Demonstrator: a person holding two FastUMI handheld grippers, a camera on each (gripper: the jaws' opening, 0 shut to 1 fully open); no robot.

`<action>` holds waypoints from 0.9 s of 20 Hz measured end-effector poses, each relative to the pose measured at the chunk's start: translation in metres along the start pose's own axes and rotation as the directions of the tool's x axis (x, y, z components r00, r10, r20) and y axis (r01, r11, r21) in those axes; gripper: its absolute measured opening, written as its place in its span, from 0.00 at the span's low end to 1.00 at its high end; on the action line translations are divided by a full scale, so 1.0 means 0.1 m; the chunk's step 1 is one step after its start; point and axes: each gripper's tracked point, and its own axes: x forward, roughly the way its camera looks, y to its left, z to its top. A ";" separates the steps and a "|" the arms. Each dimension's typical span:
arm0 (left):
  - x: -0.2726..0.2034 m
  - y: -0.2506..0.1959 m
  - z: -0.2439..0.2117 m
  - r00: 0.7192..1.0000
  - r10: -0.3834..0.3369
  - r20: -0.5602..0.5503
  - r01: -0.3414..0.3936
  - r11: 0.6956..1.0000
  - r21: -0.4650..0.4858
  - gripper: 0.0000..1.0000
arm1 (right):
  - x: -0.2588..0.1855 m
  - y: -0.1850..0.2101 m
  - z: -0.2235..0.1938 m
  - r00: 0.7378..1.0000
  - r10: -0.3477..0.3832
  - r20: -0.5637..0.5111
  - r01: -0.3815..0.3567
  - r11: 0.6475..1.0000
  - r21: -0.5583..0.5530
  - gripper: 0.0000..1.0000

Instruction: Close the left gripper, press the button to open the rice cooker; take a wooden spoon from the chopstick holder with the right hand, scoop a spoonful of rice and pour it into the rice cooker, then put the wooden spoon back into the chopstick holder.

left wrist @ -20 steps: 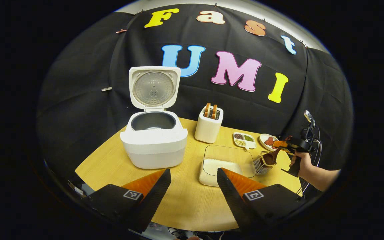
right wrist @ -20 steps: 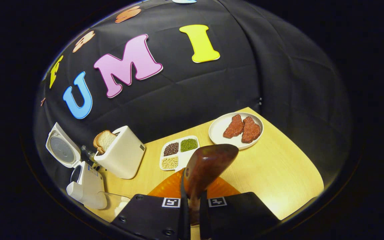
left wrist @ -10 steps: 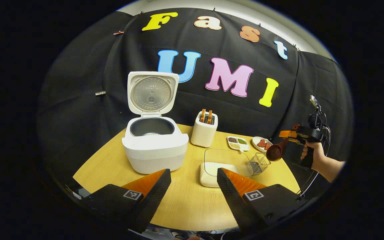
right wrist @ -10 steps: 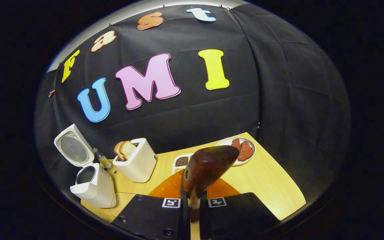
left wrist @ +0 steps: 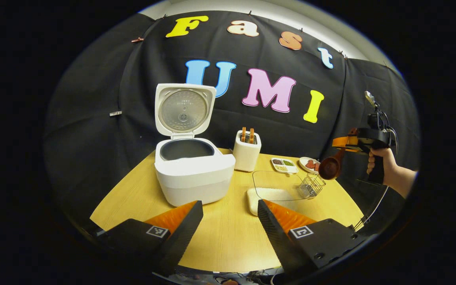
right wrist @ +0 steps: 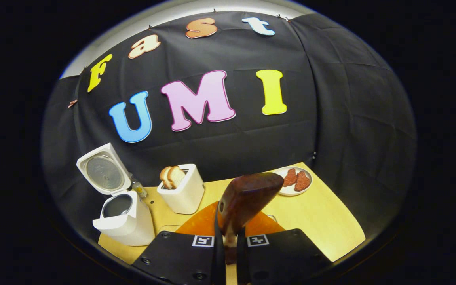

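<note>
Wooden spoon (left wrist: 329, 168) higher now, above chopstick holder (left wrist: 311, 185), beside toaster (left wrist: 247, 150).

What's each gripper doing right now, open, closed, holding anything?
Left gripper: open, fingers apart, holding nothing.
Right gripper: closed on the wooden spoon, held up above the table.

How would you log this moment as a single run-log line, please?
rice cooker: lid open | right claw: shut on wooden spoon, above chopstick holder | left claw: open | rice: not scooped
</note>
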 end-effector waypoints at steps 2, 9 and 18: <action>0.00 0.09 -0.08 1.000 -0.002 -0.014 0.001 1.000 -0.022 0.96 | 0.07 0.23 -0.11 1.000 0.030 -0.005 -0.030 0.999 -0.011 0.15; 0.08 0.46 -0.24 0.998 0.046 -0.043 -0.048 0.997 -0.060 0.96 | 0.64 0.60 -0.76 0.998 0.041 -0.049 -0.045 0.997 -0.070 0.15; 0.18 0.68 -0.69 0.990 0.073 -0.123 -0.092 0.984 -0.155 0.96 | 1.08 0.43 -1.27 0.996 -0.085 -0.008 0.083 0.991 -0.104 0.15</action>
